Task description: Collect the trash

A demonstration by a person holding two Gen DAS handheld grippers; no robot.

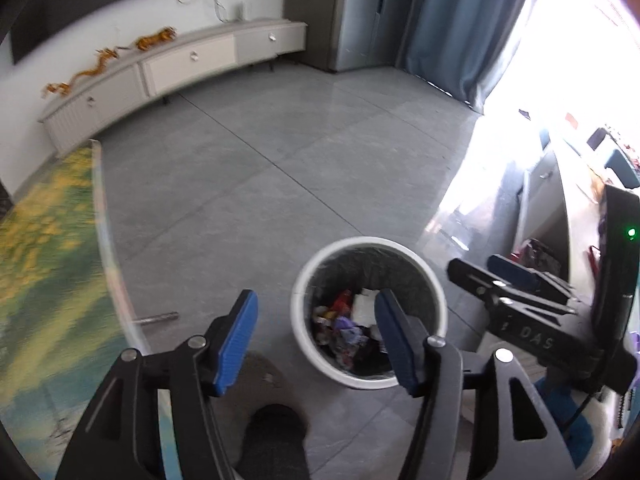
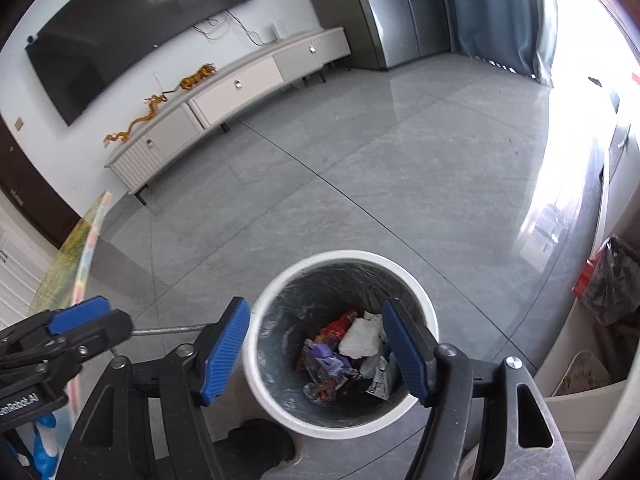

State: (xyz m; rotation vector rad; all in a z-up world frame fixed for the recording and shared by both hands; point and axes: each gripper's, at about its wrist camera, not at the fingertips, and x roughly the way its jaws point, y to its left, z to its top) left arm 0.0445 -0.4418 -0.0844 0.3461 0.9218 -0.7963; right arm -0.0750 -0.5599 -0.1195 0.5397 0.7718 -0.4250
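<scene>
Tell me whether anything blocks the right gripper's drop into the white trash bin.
Nothing visible does. The right gripper hangs open and empty above the white trash bin, whose mouth has no lid, with wrappers lying at the bottom. The left gripper is off to the side.

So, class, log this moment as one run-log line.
left gripper: open, empty | right gripper: open, empty, above bin | white bin: holds wrappers, paper
</scene>
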